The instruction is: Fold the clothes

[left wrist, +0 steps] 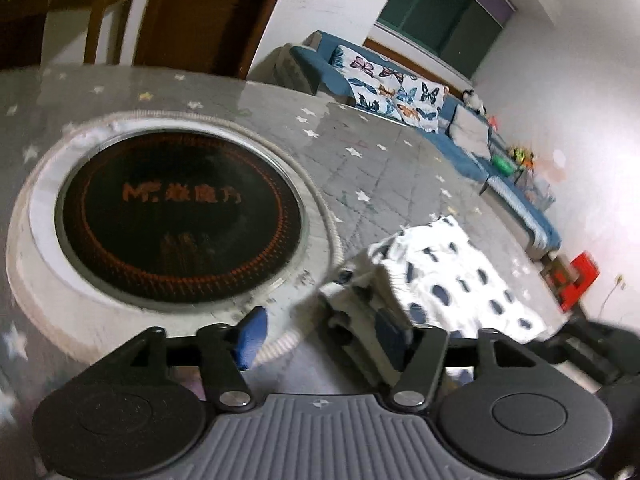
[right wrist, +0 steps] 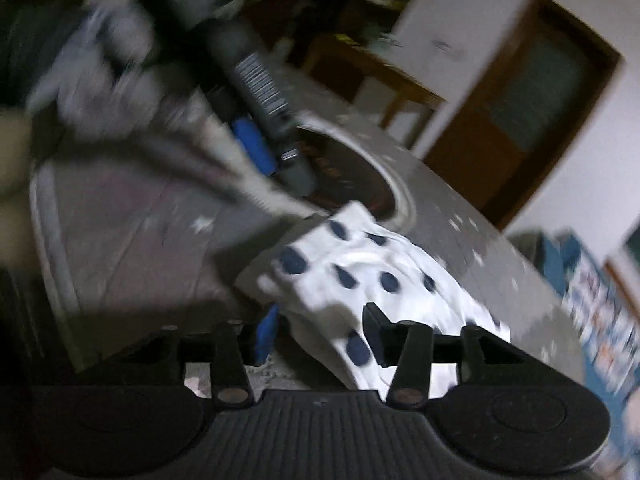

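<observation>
Cloth (left wrist: pixel 448 276), white with dark blue spots, lies folded in a small bundle on the grey star-print table cover (left wrist: pixel 360 168), just beside the round burner (left wrist: pixel 180 212) set in the table, on its right in the left wrist view. Burner has a black glass middle with orange lettering and a pale ring around it.

Left gripper (left wrist: pixel 320 336): jaws apart, blue pads showing, nothing pressed between them. Near corner of the cloth sits by its right finger; contact there too blurred to call. Bare table cover shows in the gap, at the burner's near rim.

Right gripper (right wrist: pixel 320 336): jaws partly apart, the cloth (right wrist: pixel 376 280) lies in the gap between the 2 fingers and partly over the right one. Pads not seen squeezing it, so no firm grip visible. View is heavily motion-blurred.

In the right wrist view the left gripper (right wrist: pixel 264 136) reaches in from the upper left, held by a hand in a pale glove (right wrist: pixel 100 80), tips over the burner's (right wrist: pixel 352 168) edge, just beyond the cloth.

Behind the burner: blue sofa (left wrist: pixel 460 128) with butterfly cushions (left wrist: pixel 396 92), brown door (left wrist: pixel 208 12).
</observation>
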`<action>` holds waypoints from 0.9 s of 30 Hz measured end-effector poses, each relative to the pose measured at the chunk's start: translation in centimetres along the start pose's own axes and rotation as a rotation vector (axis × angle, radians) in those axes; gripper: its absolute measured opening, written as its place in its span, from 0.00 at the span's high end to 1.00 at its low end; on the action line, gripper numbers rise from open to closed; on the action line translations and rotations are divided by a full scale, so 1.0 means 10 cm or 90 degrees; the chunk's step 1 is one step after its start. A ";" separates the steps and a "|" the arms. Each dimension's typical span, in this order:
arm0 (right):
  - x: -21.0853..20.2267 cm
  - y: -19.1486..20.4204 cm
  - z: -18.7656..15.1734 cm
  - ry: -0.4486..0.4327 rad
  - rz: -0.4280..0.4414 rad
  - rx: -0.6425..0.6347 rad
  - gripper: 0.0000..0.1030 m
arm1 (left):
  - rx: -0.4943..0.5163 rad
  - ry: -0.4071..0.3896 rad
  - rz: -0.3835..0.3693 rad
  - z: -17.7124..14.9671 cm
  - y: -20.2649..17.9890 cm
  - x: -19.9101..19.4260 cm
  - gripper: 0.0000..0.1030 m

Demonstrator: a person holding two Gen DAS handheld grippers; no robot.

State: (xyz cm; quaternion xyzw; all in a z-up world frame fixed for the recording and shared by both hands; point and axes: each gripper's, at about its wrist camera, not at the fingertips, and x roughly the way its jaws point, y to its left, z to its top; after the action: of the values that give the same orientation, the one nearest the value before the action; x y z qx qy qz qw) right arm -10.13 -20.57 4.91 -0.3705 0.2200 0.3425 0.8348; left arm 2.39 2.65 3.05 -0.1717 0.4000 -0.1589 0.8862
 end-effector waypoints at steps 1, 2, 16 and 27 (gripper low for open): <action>0.04 0.08 0.01 0.003 -0.005 -0.037 0.52 | -0.013 0.002 -0.005 -0.01 -0.01 -0.01 0.31; 0.08 0.14 0.02 0.005 -0.013 -0.071 0.52 | -0.025 0.005 -0.010 -0.02 -0.02 -0.01 0.28; 0.33 0.31 0.11 -0.005 -0.015 -0.132 0.74 | -0.152 0.053 -0.055 -0.12 -0.04 0.13 0.17; 0.20 0.06 0.18 -0.040 0.022 0.010 0.82 | -0.259 0.061 -0.101 -0.17 0.00 0.17 0.17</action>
State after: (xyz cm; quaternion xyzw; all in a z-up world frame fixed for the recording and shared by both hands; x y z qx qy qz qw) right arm -9.07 -18.04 4.56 -0.3491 0.2028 0.3667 0.8381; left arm 2.19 1.62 0.85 -0.3697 0.4505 -0.1522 0.7982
